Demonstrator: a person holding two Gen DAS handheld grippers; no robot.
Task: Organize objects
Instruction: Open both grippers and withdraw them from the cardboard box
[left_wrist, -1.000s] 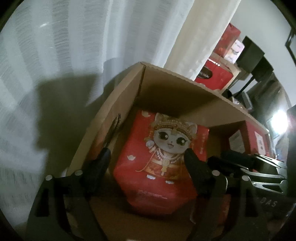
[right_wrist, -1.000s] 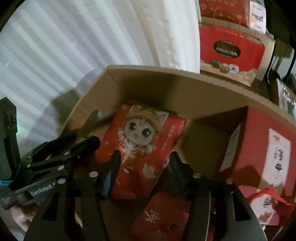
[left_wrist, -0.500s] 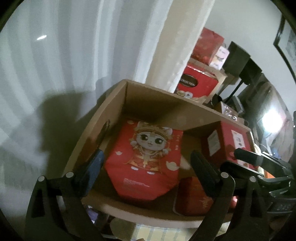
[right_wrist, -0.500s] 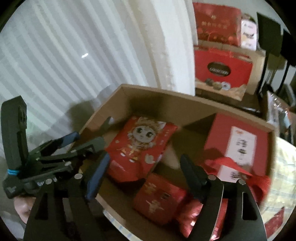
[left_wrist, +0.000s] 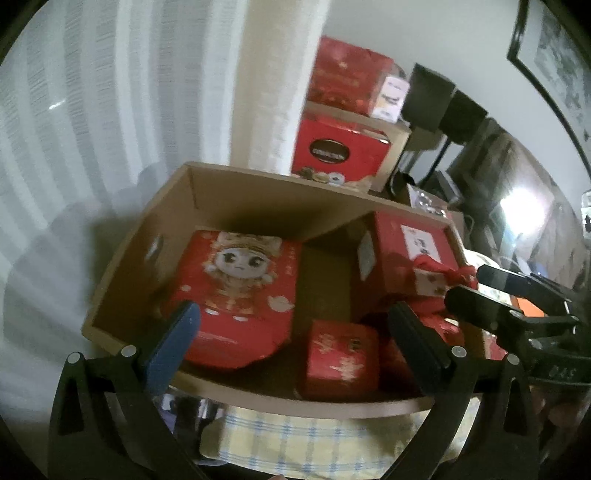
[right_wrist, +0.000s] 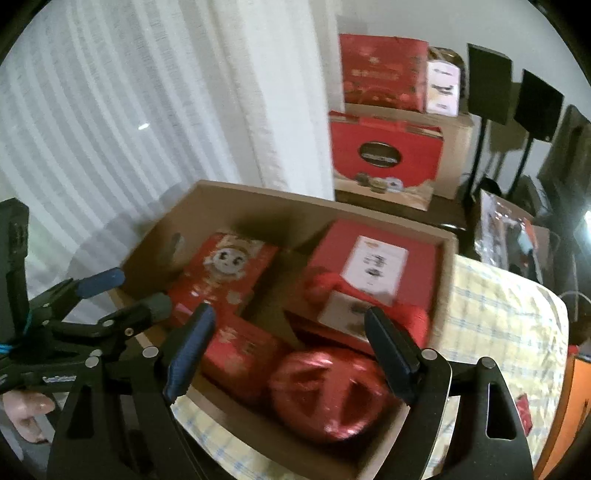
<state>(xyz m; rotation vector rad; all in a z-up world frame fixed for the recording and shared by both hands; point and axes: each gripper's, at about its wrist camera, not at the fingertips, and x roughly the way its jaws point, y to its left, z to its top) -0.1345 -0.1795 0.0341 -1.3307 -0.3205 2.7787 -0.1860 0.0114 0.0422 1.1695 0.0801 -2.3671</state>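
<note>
An open cardboard box sits on a checked cloth. Inside lie a red packet with a cartoon cat, a small red box, a large red box with a white label, a red-ribboned parcel and a round red foil item. My left gripper is open and empty, above the box's near rim. My right gripper is open and empty, over the box's near right part.
White curtains hang behind and left of the box. Stacked red gift boxes stand behind it on a cardboard carton. Black speaker stands and clutter fill the far right. The checked cloth extends right of the box.
Both grippers have pulled back and up out of the box, away from the cat packet, which stays lying inside. More of the box and the room now shows.
</note>
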